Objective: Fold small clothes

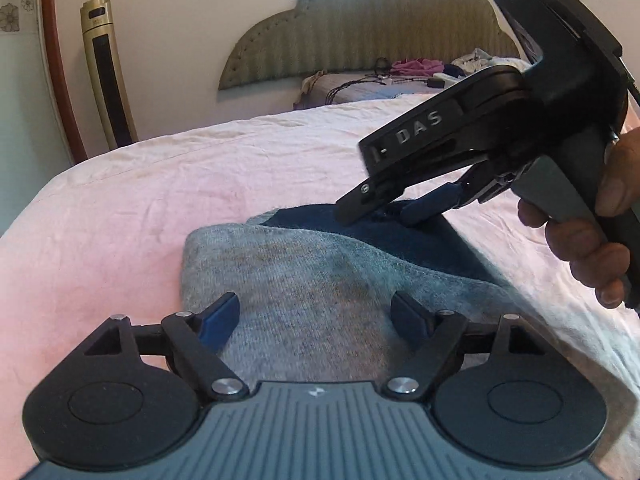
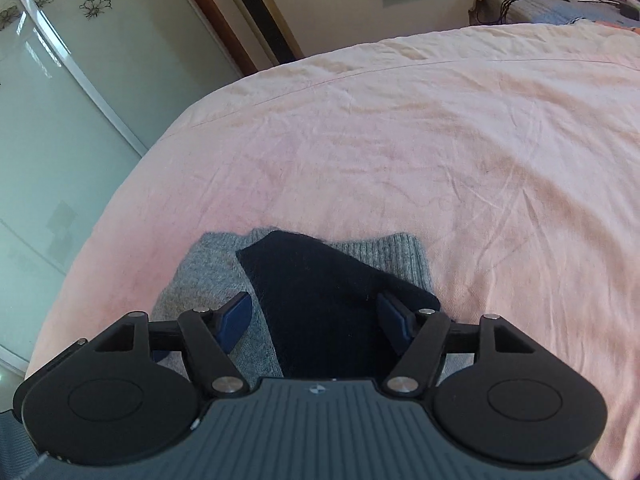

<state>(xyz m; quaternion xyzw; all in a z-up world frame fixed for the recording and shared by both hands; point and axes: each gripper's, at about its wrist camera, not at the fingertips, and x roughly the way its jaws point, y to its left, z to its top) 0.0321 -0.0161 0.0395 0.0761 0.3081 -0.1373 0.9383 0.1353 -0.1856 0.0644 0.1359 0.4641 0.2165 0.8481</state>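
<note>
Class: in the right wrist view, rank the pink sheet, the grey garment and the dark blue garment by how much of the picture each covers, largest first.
1. Pink sheet, by far the largest.
2 and 3. Dark blue garment and grey garment look about alike; the gripper hides part of each, so I won't rank them.

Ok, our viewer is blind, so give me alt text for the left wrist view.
Open left gripper hovers over a folded grey garment with a dark blue part on a pink bedsheet. The right gripper, held in a hand, points down at the blue part.
</note>
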